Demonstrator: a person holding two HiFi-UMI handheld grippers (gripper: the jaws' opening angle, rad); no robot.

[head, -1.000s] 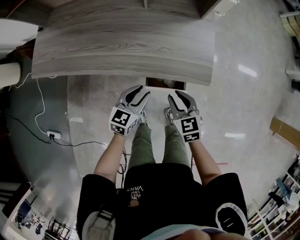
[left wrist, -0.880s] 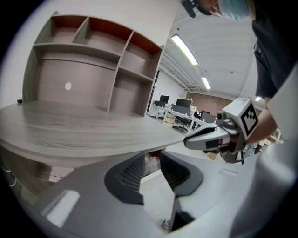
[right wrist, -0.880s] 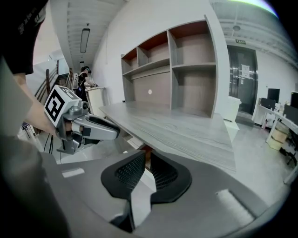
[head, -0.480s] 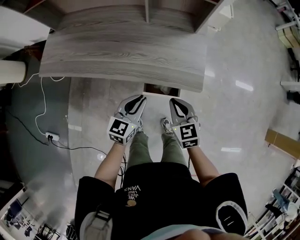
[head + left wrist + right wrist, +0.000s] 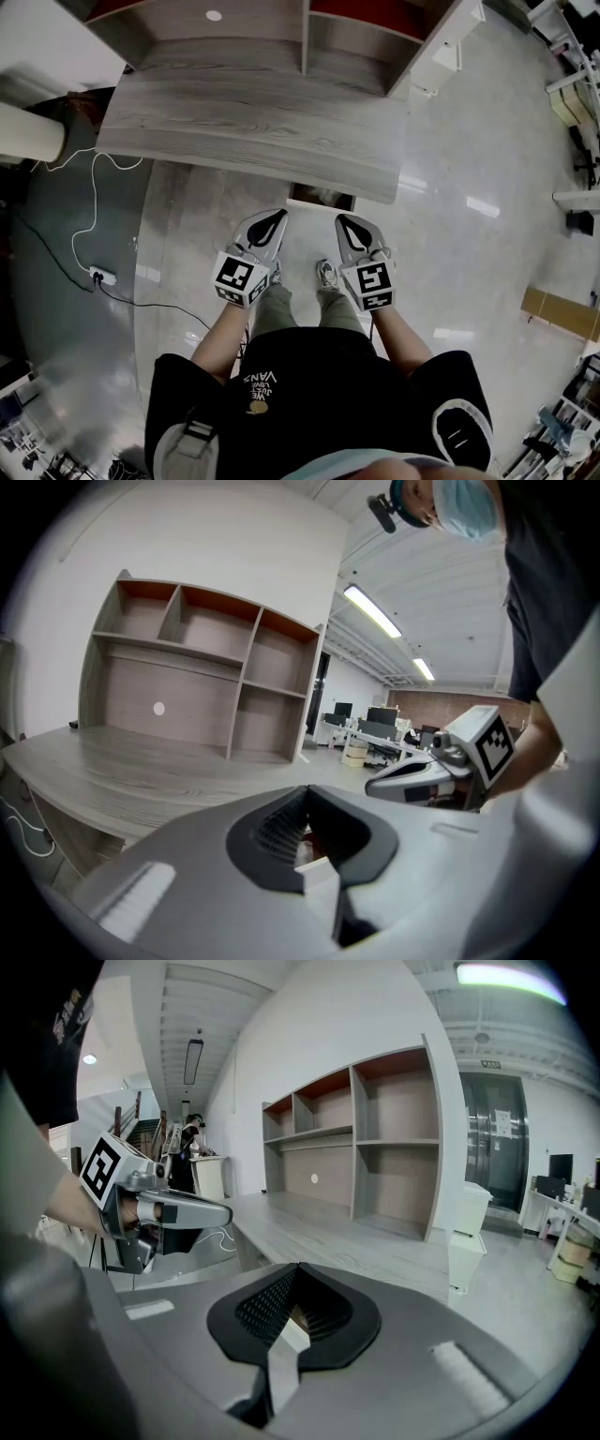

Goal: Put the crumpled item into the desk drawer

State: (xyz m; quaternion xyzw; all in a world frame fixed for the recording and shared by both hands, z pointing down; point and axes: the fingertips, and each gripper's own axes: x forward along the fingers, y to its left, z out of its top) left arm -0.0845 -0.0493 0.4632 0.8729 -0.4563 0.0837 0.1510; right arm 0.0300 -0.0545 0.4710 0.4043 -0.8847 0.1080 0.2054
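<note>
**Both grippers shut and empty, held side by side below the desk edge**

The left gripper (image 5: pixel 273 215) has its jaws pressed together. They have just been closing, and its own view shows nothing between them. The right gripper (image 5: pixel 344 220) is likewise fully closed, its dark ribbed pads meeting with nothing caught in them. The person holds the two level with each other and apart, one in each hand, over the legs. Both tips point toward the desk (image 5: pixel 244 122), and each marker cube faces up at the wrist end. In the left gripper view the right gripper shows at the right side. In the right gripper view the left one shows at the left.

The drawer (image 5: pixel 320 203) sits just under the desk's front edge, between the two gripper tips and a little beyond them, and neither gripper touches it. It is pulled out slightly, showing a pale rim and a dark brown inside. The crumpled item cannot be made out in any view, because the drawer's inside is too small and dark to tell what lies there.

The desk top is grey wood grain and carries an open shelf unit (image 5: pixel 305 42) along its far side. On the glossy floor (image 5: pixel 469 253), to the left, a white cable (image 5: pixel 94 192) runs down to a power strip (image 5: pixel 101 276).
</note>
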